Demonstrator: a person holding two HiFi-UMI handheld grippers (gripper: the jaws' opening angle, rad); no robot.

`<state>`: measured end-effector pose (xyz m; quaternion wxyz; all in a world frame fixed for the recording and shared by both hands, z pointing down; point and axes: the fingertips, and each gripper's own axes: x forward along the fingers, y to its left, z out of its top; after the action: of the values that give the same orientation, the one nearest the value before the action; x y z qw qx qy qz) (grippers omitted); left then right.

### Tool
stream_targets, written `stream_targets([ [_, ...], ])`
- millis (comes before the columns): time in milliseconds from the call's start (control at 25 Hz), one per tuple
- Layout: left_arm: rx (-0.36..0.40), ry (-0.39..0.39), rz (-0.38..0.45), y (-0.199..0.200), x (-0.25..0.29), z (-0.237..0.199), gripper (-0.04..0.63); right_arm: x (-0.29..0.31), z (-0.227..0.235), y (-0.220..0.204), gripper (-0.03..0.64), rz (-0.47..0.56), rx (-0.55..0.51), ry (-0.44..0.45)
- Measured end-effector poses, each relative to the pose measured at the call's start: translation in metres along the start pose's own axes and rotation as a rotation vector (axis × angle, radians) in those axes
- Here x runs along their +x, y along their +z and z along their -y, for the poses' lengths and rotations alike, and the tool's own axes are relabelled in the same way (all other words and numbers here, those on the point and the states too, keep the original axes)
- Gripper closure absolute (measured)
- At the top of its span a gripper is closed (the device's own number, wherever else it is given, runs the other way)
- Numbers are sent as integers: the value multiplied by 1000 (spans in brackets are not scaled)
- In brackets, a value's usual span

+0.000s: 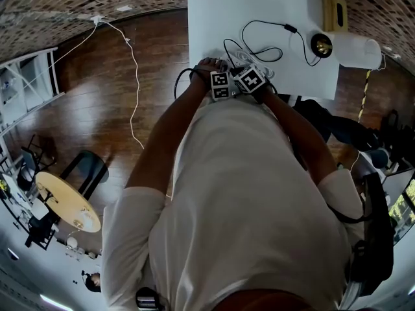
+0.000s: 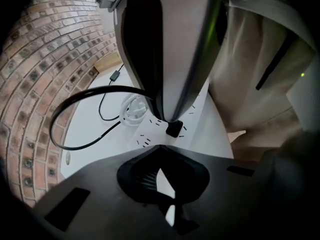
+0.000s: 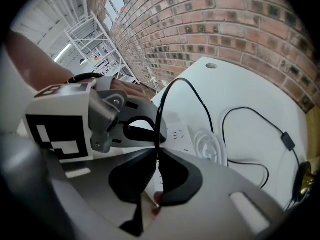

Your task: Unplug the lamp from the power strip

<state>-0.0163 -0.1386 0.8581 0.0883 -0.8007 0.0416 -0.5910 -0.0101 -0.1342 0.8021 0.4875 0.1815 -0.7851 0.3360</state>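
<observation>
White power strip [image 3: 178, 134] lies by the desk's [image 1: 214, 24] near edge, with bare desktop stretching beyond it to the brick wall [image 3: 225, 19]. The right hand-held gripper [image 3: 157, 151] is clamped on the lamp's black cord [image 3: 200, 101] directly above the plug [image 2: 173, 129], which sits on the strip's socket face. The left hand-held gripper [image 2: 160, 148], tips together and holding nothing, is just beside it. Its cube [image 3: 55, 134] carries black-and-white square markers. The lamp [image 1: 356, 50] stands well apart, at the desk's right edge.
</observation>
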Motion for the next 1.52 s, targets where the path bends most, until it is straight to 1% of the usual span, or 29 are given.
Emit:
stream_targets([
  [120,56,29,-2,0,1,-1,611,-4,3,-1,603,-1,20,-15],
  [200,76,35,-12,0,1,0,611,-5,2,-5,603,6,21,-22],
  [400,27,45,-33,2,1,-1,611,-3,1,1,603,-7,1,-9],
  [520,51,59,-46,1,1,-1,611,-3,2,3,603,3,9,-12],
  [640,75,46,-43,1,2,1,611,-7,2,-3,603,29,34,-20],
  [720,67,40,-45,1,2,0,611,-7,2,-3,603,24,43,-10],
  [800,42,46,-49,0,1,0,611,-5,2,1,603,3,41,7],
  [920,21,54,-48,0,2,-1,611,-5,2,2,603,-6,32,9],
  [1080,37,34,-48,1,3,0,611,-7,2,-3,603,15,60,9],
  [1280,14,51,-36,0,1,-1,611,-5,2,4,603,12,77,8],
  [1400,17,51,-28,1,1,-1,611,-9,2,-2,603,25,101,11],
  [1520,16,56,-28,2,1,-1,611,-8,2,-2,603,21,88,4],
])
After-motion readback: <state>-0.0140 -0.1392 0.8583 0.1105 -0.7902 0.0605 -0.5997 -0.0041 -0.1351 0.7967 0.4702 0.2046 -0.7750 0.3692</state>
